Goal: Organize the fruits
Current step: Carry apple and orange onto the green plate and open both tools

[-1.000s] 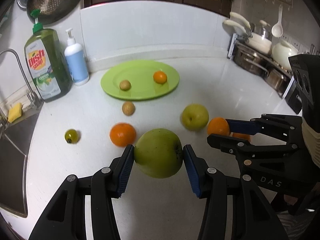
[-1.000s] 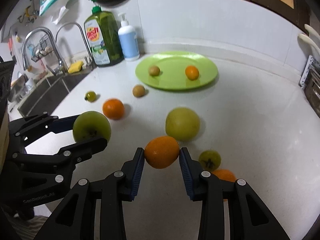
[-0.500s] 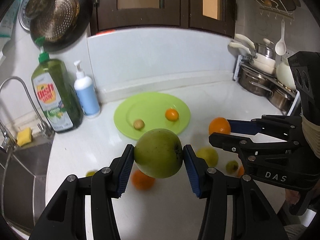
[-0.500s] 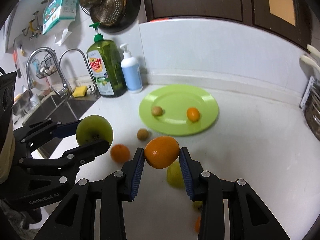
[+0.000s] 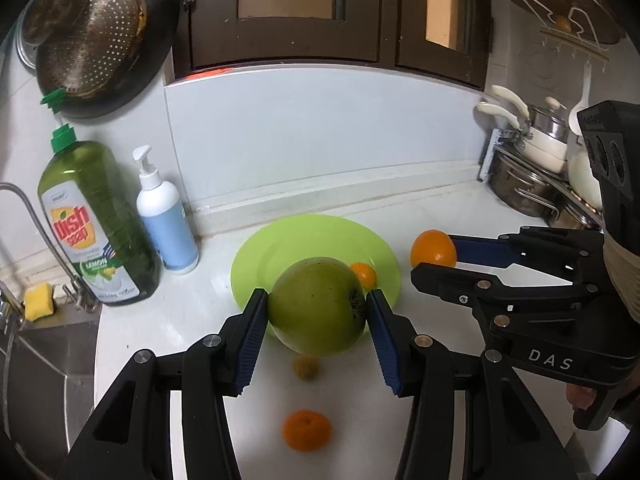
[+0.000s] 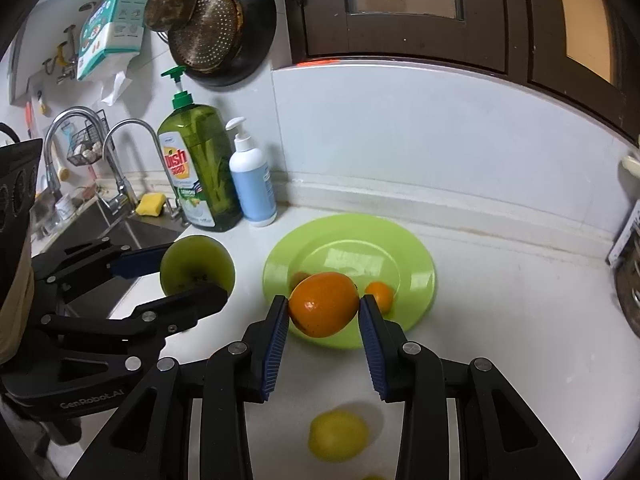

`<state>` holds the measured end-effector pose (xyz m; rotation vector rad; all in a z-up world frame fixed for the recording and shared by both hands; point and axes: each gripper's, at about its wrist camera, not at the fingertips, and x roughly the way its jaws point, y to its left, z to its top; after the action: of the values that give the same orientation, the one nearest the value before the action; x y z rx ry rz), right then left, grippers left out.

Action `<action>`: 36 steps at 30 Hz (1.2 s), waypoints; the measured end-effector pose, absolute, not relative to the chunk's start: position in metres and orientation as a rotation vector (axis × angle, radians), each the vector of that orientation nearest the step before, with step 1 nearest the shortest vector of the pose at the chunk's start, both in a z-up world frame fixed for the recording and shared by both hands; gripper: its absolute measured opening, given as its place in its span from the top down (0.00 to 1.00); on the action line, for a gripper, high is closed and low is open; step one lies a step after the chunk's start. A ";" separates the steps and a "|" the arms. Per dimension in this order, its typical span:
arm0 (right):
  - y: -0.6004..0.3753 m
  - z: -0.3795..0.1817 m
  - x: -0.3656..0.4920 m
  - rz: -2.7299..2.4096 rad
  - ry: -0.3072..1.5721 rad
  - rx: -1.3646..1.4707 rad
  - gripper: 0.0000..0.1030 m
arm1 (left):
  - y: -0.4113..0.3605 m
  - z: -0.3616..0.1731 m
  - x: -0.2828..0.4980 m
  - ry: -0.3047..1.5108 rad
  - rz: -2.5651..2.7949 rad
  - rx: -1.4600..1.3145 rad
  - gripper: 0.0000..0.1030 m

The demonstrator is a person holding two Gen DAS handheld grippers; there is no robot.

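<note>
1. My left tool (image 5: 316, 312) clamps a large green apple (image 5: 316, 306) between its blue pads, carried in the air above the white tabletop (image 5: 440, 216), in front of the lime-green plate (image 5: 280, 240).
2. My right tool (image 6: 323, 312) grips an orange (image 6: 323, 305) in the same way, narrow around the fruit, hanging over the near edge of the plate (image 6: 420, 264).
3. On the plate lies a small orange fruit (image 6: 379, 294), just right of the held orange in the right wrist view; a small brownish fruit (image 6: 298, 279) peeks out behind the orange's left side.
4. On the tabletop below my left tool sit a small brown fruit (image 5: 306, 367) and, nearer, a tangerine (image 5: 306, 430), both blurred.
5. Below my right tool lies a yellow-green fruit (image 6: 338, 434), also blurred.
6. Behind the plate, to the left by the wall, stand a green dish soap bottle (image 5: 96, 220) and a white-and-blue pump bottle (image 5: 166, 220), side by side; beyond them is the sink (image 6: 80, 236) with a yellow sponge (image 6: 151, 204) at its edge.
</note>
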<state>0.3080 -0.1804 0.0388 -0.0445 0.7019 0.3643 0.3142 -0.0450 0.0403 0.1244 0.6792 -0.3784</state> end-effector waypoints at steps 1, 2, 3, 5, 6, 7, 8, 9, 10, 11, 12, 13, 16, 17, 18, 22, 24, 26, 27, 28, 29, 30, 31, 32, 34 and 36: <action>-0.181 0.039 0.313 0.365 0.703 -0.045 0.64 | -0.046 0.040 0.319 0.679 -0.378 0.126 0.52; -0.181 0.039 0.317 0.366 0.704 -0.047 0.64 | -0.047 0.041 0.323 0.679 -0.377 0.128 0.52; -0.182 0.039 0.322 0.364 0.707 -0.050 0.64 | -0.048 0.041 0.329 0.679 -0.374 0.132 0.52; -0.184 0.039 0.331 0.363 0.711 -0.055 0.64 | -0.051 0.042 0.338 0.680 -0.376 0.139 0.52; -0.184 0.038 0.336 0.362 0.713 -0.057 0.64 | -0.053 0.042 0.342 0.680 -0.376 0.142 0.52; -0.185 0.038 0.341 0.362 0.715 -0.058 0.64 | -0.054 0.041 0.348 0.680 -0.376 0.146 0.52; -0.185 0.038 0.344 0.362 0.716 -0.061 0.64 | -0.055 0.040 0.353 0.683 -0.377 0.147 0.52; -0.186 0.037 0.348 0.360 0.718 -0.064 0.64 | -0.056 0.039 0.358 0.686 -0.379 0.148 0.52; -0.187 0.036 0.353 0.359 0.720 -0.065 0.64 | -0.057 0.038 0.364 0.691 -0.381 0.149 0.52; -0.188 0.035 0.358 0.360 0.723 -0.066 0.64 | -0.058 0.036 0.370 0.696 -0.381 0.149 0.52; -0.188 0.034 0.363 0.359 0.728 -0.066 0.64 | -0.059 0.035 0.375 0.702 -0.381 0.148 0.52; -0.189 0.034 0.366 0.358 0.730 -0.066 0.64 | -0.060 0.033 0.381 0.709 -0.384 0.147 0.52; -0.191 0.028 0.383 0.358 0.747 -0.065 0.64 | -0.063 0.027 0.398 0.730 -0.390 0.148 0.52; -0.192 0.025 0.388 0.358 0.754 -0.063 0.64 | -0.064 0.025 0.404 0.739 -0.392 0.148 0.52; -0.192 0.023 0.393 0.358 0.760 -0.060 0.64 | -0.064 0.022 0.409 0.750 -0.392 0.147 0.52; -0.196 0.006 0.417 0.345 0.807 -0.038 0.64 | -0.066 0.008 0.434 0.798 -0.389 0.143 0.52; -0.197 -0.002 0.427 0.338 0.829 -0.029 0.64 | -0.067 -0.001 0.446 0.825 -0.384 0.136 0.52; -0.198 -0.012 0.438 0.332 0.862 -0.018 0.64 | -0.067 -0.010 0.456 0.850 -0.380 0.135 0.52; -0.198 -0.017 0.442 0.329 0.875 -0.016 0.64 | -0.067 -0.014 0.461 0.864 -0.381 0.136 0.52; -0.198 -0.023 0.448 0.326 0.893 -0.014 0.64 | -0.068 -0.019 0.466 0.879 -0.381 0.137 0.52; -0.197 -0.027 0.452 0.325 0.904 -0.014 0.64 | -0.068 -0.024 0.471 0.896 -0.382 0.135 0.52; -0.197 -0.030 0.455 0.323 0.913 -0.014 0.64 | -0.068 -0.028 0.474 0.908 -0.382 0.134 0.52; -0.196 -0.034 0.458 0.323 0.923 -0.016 0.64 | -0.068 -0.034 0.480 0.927 -0.376 0.132 0.52; -0.195 -0.038 0.461 0.322 0.934 -0.019 0.64 | -0.068 -0.037 0.483 0.940 -0.374 0.133 0.52; -0.194 -0.044 0.466 0.324 0.950 -0.021 0.64 | -0.069 -0.045 0.489 0.964 -0.371 0.128 0.52; -0.192 -0.048 0.470 0.323 0.962 -0.028 0.64 | -0.069 -0.051 0.495 0.987 -0.365 0.133 0.52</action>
<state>0.4696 -0.1925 -0.0478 -0.0281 0.9616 0.3226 0.4948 -0.0687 -0.0509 0.1329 0.9868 -0.3650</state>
